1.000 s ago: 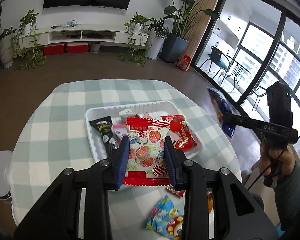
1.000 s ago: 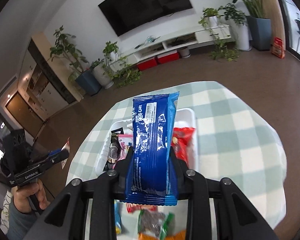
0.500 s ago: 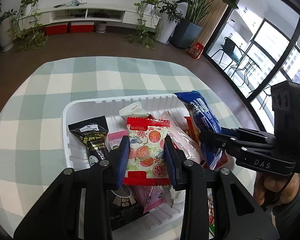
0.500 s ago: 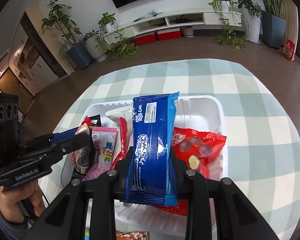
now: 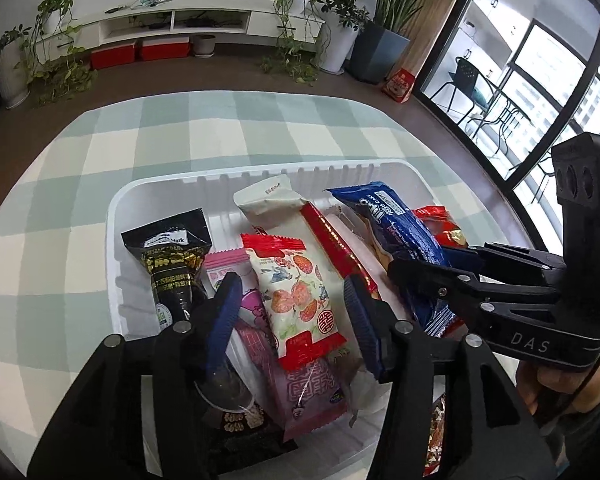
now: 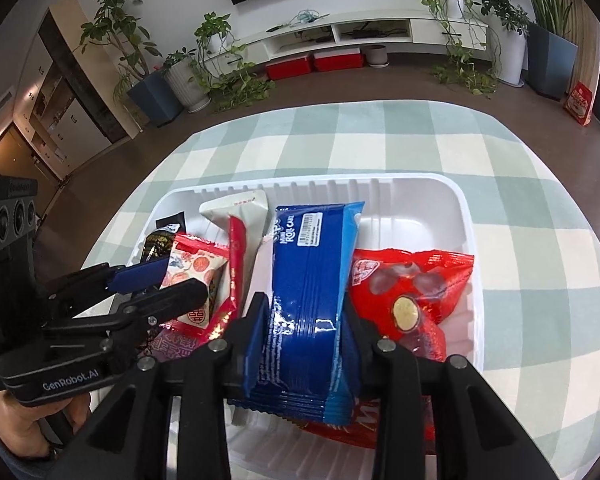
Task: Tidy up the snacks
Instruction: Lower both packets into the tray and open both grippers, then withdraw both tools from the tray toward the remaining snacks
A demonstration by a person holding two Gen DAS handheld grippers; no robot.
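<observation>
The left gripper (image 5: pixel 290 304) is hovering over the white ribbed plastic tray (image 5: pixel 114 216) with its jaws spread apart, and the red-edged white snack packet printed with fruit (image 5: pixel 296 296) is lying loose between the blue pads, resting on the other snacks in the tray. Beside it, a black foil packet with gold lettering (image 5: pixel 172 264) is leaning against the tray's left wall, and a pink wrapped snack (image 5: pixel 300 388) is lying beneath the fruit packet. The right gripper (image 6: pixel 302 332) is pressing its jaws against both sides of the long blue roll-cake packet (image 6: pixel 312 280), holding it low over the middle of the tray, its far end pointing toward the tray's back wall. A red bag of wrapped sweets (image 6: pixel 412 284) is lying in the tray's right half, just beside the blue packet. The tray is sitting on a round worktop covered with a green and white checked cloth (image 6: pixel 420 140)
</observation>
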